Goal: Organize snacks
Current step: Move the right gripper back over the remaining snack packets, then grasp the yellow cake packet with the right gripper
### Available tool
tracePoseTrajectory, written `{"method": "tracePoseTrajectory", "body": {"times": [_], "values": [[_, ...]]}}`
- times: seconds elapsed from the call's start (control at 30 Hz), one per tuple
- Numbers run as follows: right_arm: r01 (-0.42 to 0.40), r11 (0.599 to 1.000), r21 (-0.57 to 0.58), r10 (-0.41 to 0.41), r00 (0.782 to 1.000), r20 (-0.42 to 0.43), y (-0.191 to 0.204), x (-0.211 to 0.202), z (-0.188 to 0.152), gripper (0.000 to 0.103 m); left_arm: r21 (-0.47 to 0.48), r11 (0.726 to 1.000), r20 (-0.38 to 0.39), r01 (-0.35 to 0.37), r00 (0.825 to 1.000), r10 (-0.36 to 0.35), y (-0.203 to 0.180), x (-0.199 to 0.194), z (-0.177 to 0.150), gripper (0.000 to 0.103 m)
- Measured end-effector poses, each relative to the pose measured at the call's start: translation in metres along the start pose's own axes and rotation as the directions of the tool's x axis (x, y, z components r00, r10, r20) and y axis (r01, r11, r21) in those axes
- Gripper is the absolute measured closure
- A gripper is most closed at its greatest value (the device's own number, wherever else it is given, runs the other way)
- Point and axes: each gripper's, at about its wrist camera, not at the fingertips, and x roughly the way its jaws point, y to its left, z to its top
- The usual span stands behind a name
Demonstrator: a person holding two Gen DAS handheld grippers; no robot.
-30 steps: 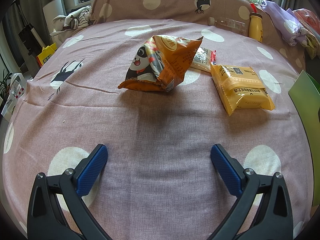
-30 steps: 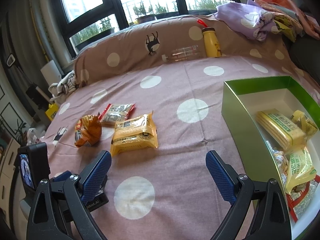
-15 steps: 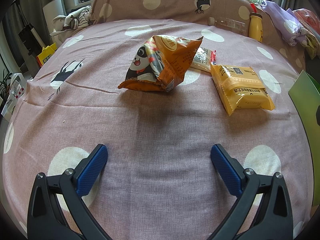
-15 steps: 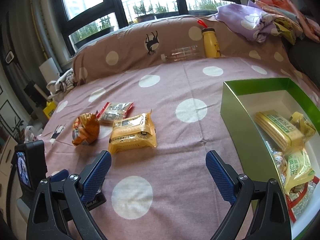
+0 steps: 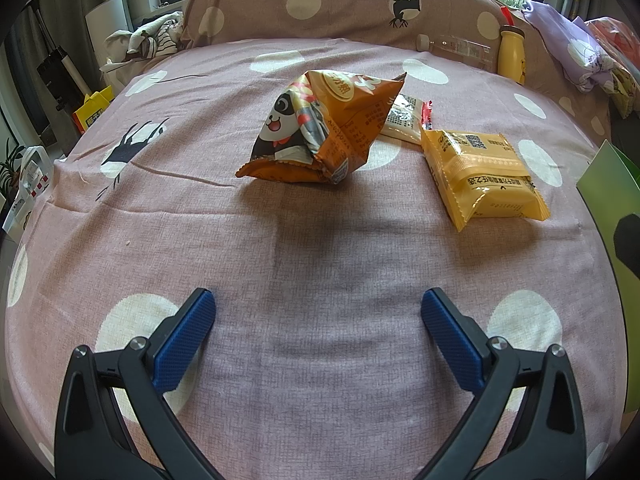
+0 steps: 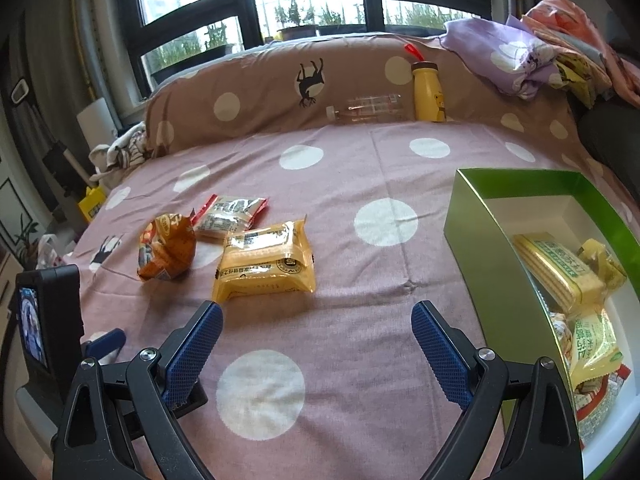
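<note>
Three snacks lie on the pink dotted bedspread: an orange panda bag [image 5: 324,136] [image 6: 166,248], a yellow packet [image 5: 480,172] [image 6: 266,260] and a small white-and-red packet [image 5: 404,118] [image 6: 230,216]. A green box [image 6: 476,224] [image 5: 608,216] at the right holds several yellow snack packs [image 6: 560,272]. My left gripper [image 5: 318,312] is open and empty, well short of the panda bag. My right gripper [image 6: 316,324] is open and empty, just short of the yellow packet, with the box to its right.
A yellow bottle [image 6: 428,92] and a clear plastic bottle [image 6: 368,108] lie against the dotted bolster [image 6: 260,92] at the back. Piled clothes [image 6: 532,52] sit at the back right. The left gripper's body [image 6: 44,320] shows at the lower left of the right wrist view.
The right gripper has moved forward and left toward the yellow packet, which now sits closer. The left gripper has not moved. Both stay open.
</note>
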Motion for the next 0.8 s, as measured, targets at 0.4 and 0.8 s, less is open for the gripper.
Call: {"method": "tracePoseTrajectory", "body": {"times": [0.4,0.8], "values": [[-0.133,0.988,0.073,0.14,0.986,-0.09,-0.012,0.013,0.024,0.008,0.0,1.0,0.001,0.0,1.0,0.0,0.0,0.0,0.0,0.0],[-0.179,0.977,0.116,0.202,0.953,-0.224,-0.01,0.083,0.062,0.008,-0.002,1.0,-0.008,-0.001,1.0,0.001,0.001,0.001,0.002,0.0]]}}
